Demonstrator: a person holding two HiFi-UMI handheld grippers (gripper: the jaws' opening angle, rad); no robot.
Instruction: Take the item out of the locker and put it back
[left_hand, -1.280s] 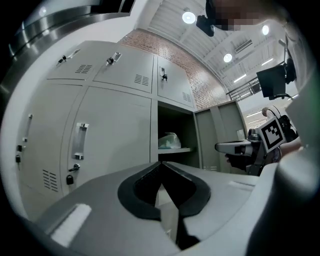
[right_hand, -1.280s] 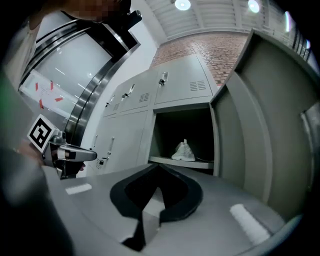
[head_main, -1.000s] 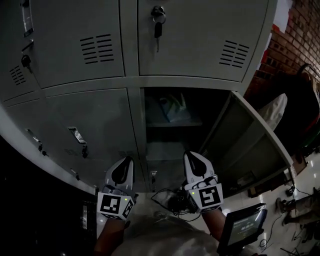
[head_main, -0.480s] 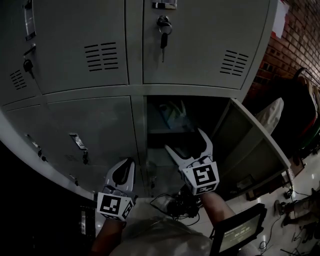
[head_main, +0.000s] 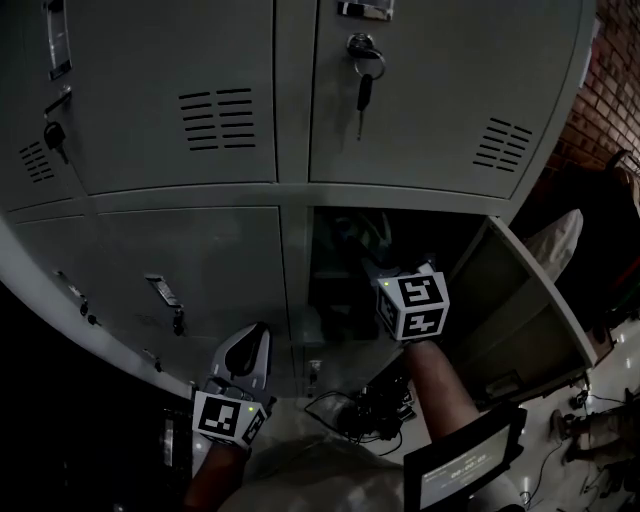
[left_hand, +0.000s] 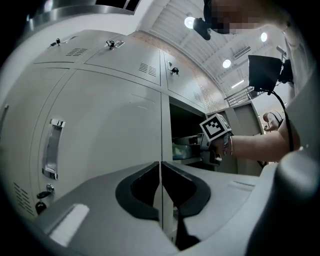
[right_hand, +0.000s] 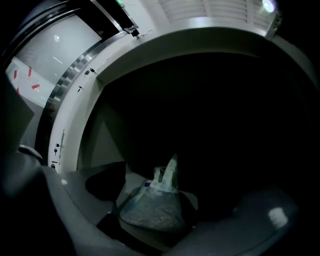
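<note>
Locker bank (head_main: 190, 260): open compartment (head_main: 335, 300) holds 1 plastic bag (right_hand: 152, 206).

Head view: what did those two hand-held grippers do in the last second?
The right hand-held gripper rose from beside the left hand-held gripper into the open locker, its jaws opening, the plastic bag between them but not gripped. The left one stayed low and shut; the bag stayed on its shelf, the door open.
</note>
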